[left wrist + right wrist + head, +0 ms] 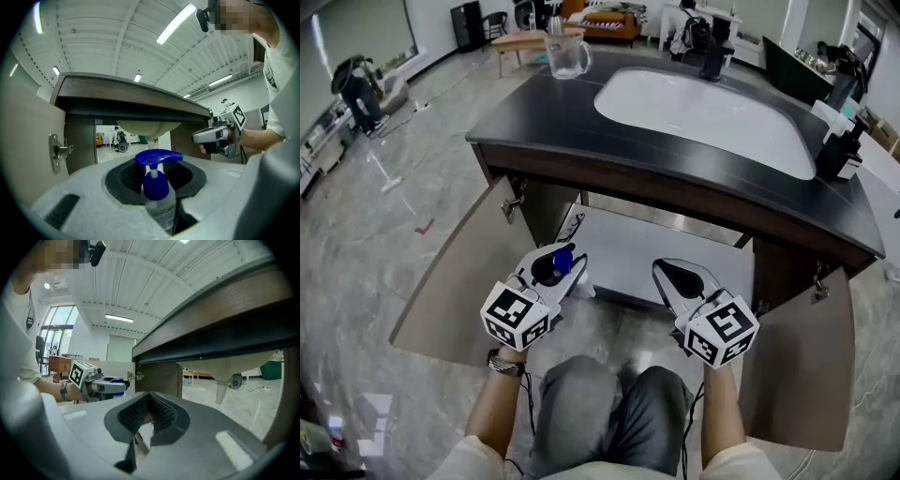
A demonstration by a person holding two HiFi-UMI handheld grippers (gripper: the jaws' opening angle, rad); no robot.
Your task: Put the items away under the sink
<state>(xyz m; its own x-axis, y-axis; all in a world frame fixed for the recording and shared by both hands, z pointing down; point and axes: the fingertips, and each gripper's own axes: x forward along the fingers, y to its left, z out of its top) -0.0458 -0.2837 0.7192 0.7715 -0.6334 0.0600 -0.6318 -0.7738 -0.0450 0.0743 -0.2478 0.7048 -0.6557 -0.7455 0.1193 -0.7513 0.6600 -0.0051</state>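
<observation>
A clear pump bottle with a blue pump head (157, 185) stands upright between the pads of my left gripper (157, 171), which is shut on it. The head view shows that bottle (560, 263) and the left gripper (567, 261) in front of the open cabinet under the sink (647, 253). My right gripper (672, 275) hangs level beside it on the right. Its ribbed pads meet at the tips (149, 401), and I see nothing held between them. Each gripper appears in the other's view: the right gripper (218, 136) and the left gripper (101, 384).
Both cabinet doors hang open, the left door (455, 281) and the right door (797, 375). Above is a dark counter (534, 117) with a white basin (703, 112), a glass jug (565, 54), a faucet (712, 56) and a dispenser (839, 155). My knees (609, 403) are close to the cabinet front.
</observation>
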